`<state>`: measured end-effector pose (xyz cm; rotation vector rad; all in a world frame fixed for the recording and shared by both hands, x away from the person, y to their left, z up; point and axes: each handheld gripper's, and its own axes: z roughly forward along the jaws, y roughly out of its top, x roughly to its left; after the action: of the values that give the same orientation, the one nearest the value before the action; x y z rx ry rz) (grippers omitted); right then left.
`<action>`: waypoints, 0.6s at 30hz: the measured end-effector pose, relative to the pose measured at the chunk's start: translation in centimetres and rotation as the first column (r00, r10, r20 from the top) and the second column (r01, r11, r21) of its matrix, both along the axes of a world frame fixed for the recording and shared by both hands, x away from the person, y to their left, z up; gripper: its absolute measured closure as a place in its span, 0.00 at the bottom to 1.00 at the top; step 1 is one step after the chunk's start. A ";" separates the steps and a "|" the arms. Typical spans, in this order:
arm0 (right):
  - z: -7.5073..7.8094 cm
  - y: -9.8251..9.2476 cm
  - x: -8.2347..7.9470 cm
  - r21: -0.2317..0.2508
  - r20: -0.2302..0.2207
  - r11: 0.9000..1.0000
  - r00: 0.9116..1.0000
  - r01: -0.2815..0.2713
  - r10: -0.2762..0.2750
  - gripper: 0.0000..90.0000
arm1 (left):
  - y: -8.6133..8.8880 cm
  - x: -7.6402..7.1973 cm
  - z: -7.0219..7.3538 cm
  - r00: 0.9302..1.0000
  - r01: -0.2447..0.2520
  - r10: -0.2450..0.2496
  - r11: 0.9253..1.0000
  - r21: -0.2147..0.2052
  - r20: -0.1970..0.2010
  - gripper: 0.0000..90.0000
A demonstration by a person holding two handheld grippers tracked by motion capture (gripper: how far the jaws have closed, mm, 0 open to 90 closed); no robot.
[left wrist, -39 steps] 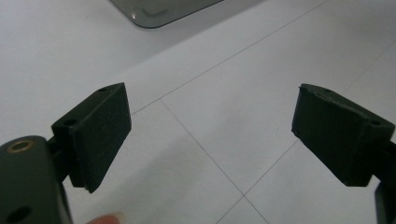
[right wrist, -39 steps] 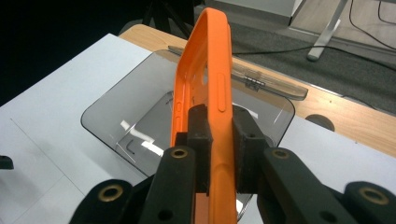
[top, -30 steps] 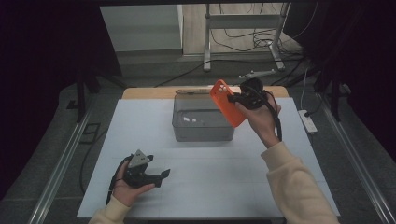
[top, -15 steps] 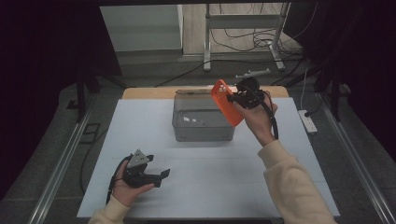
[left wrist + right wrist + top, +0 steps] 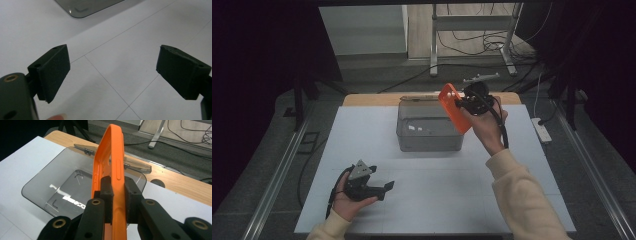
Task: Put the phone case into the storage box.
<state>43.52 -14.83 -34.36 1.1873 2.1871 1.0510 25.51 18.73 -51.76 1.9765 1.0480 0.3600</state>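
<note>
An orange phone case (image 5: 453, 109) (image 5: 111, 160) hangs in the air above the right edge of a clear grey plastic box (image 5: 429, 128) (image 5: 75, 187). My right gripper (image 5: 460, 105) (image 5: 117, 195) is shut on the case's lower edge, its pads (image 5: 107, 195) pressing both faces. The box stands open, its lid (image 5: 117, 157) hinged back toward the wooden strip. Low at the table's near left, my left gripper (image 5: 384, 188) (image 5: 113, 71) rests open above the white tabletop, nothing between its pads (image 5: 53, 71).
The white tabletop (image 5: 432, 190) spreads wide between the box and the near edge. A wooden strip (image 5: 377, 99) runs along the far edge. Beyond it are a metal stand (image 5: 472, 30) and cables on the floor; a power strip (image 5: 542, 129) lies at the right.
</note>
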 end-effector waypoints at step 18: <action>-0.5 0.4 0.8 0.012 -0.023 0.999 0.999 0.037 -0.036 0.88 | 0.1 0.0 0.1 1.000 -0.002 0.002 1.000 -0.002 0.004 0.13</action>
<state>44.30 -14.48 -34.90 1.2457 2.1705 1.0425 25.51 18.82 -51.68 1.9726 1.0478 0.3640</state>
